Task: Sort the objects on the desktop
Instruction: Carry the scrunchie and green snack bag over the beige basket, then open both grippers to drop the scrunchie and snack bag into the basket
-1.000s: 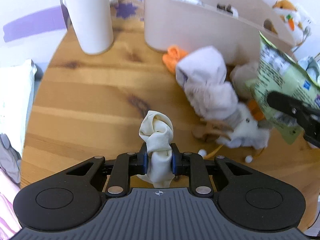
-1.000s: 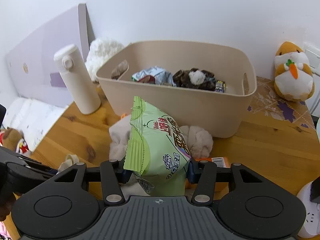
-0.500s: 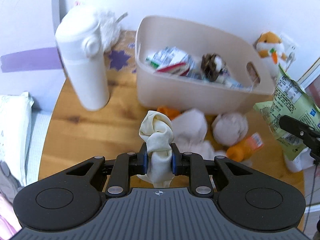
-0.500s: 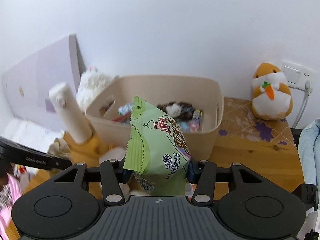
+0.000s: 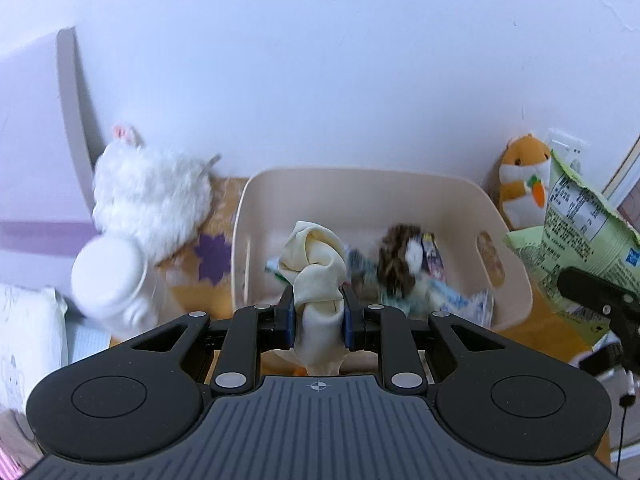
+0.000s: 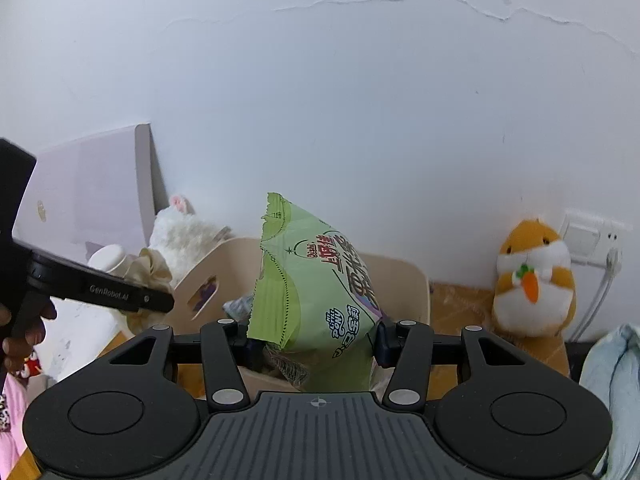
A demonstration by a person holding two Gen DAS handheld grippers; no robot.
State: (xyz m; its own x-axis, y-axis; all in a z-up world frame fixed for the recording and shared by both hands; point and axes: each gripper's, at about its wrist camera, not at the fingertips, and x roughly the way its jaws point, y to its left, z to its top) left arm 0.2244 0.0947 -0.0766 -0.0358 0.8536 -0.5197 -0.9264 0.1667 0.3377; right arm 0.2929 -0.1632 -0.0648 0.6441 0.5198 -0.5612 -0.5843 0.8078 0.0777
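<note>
Both my grippers carry something above the beige bin (image 5: 512, 240).
My left gripper (image 5: 319, 316) pinches a knotted cream cloth (image 5: 314, 264); my right gripper (image 6: 316, 346) clamps a green snack bag (image 6: 316, 280), just right of it.

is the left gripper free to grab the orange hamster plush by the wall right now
Probably not: the left gripper is shut on a cream cloth, and the beige bin lies between it and the hamster plush.

A home, likely a bedroom corner: plush hamster (image 6: 534, 280) at right and fluffy white toy (image 5: 152, 200) at left on a wooden table (image 6: 460, 304) against a cracked white wall (image 6: 320, 80).
</note>
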